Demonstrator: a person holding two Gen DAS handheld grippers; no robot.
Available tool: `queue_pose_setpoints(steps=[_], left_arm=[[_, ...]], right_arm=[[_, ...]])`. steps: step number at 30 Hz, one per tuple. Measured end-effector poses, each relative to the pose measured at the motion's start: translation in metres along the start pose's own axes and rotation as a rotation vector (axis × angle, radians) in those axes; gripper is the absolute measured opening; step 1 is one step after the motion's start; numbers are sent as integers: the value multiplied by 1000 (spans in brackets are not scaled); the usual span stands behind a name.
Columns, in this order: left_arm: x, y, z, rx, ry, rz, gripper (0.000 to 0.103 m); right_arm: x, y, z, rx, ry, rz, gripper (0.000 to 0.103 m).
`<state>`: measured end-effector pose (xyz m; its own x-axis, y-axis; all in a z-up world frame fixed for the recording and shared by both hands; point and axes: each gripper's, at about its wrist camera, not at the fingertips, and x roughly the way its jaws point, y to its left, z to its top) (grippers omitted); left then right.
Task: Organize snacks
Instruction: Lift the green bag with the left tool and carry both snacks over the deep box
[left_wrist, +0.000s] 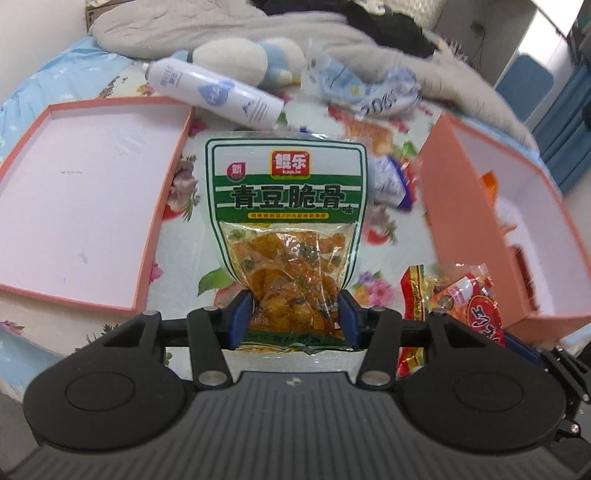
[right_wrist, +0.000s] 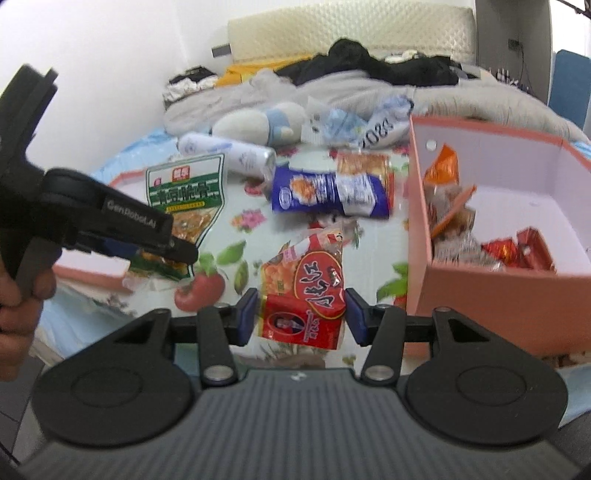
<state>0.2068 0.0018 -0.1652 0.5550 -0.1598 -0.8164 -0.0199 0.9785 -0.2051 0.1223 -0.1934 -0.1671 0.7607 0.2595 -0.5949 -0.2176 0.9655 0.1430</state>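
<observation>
My left gripper (left_wrist: 295, 317) is shut on the lower end of a green snack bag (left_wrist: 286, 192) with a clear window of orange pieces, holding it above the floral bedsheet. In the right wrist view, that gripper (right_wrist: 184, 253) and the green snack bag (right_wrist: 188, 192) appear at the left, held by a hand. My right gripper (right_wrist: 301, 314) is shut on a red snack bag (right_wrist: 306, 291), its blue pads pressing both sides. The red snack bag (left_wrist: 461, 306) also shows at the lower right of the left wrist view. A blue snack bag (right_wrist: 328, 192) and an orange snack bag (right_wrist: 365, 162) lie on the sheet beyond.
An open pink box (right_wrist: 498, 288) at the right holds several snack packets. Its shallow pink lid (left_wrist: 85, 206) lies at the left. A white bottle (left_wrist: 218, 92), a plush toy (right_wrist: 258, 123), crumpled wrappers and a grey blanket (right_wrist: 351, 92) lie further back.
</observation>
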Motion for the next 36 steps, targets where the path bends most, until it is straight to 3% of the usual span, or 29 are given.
queue_pose_setpoints(steps=[10,21,29,36], left_arm=[[-59,-24,32,-9,-122,-78,55],[-102,-86,68,38,-229,-199,55],[-98,-140,80,95,-233,-264,56],[-52,-188,81,142,-150,-287,56]], right_arm=[[-38,-18,48,21,-123,-32,52],[-79,-61,102,26,-256,-109,52],[-95,-98,116,51,-307,-169,52],[-85,-149,98,117,-256,-228,52]])
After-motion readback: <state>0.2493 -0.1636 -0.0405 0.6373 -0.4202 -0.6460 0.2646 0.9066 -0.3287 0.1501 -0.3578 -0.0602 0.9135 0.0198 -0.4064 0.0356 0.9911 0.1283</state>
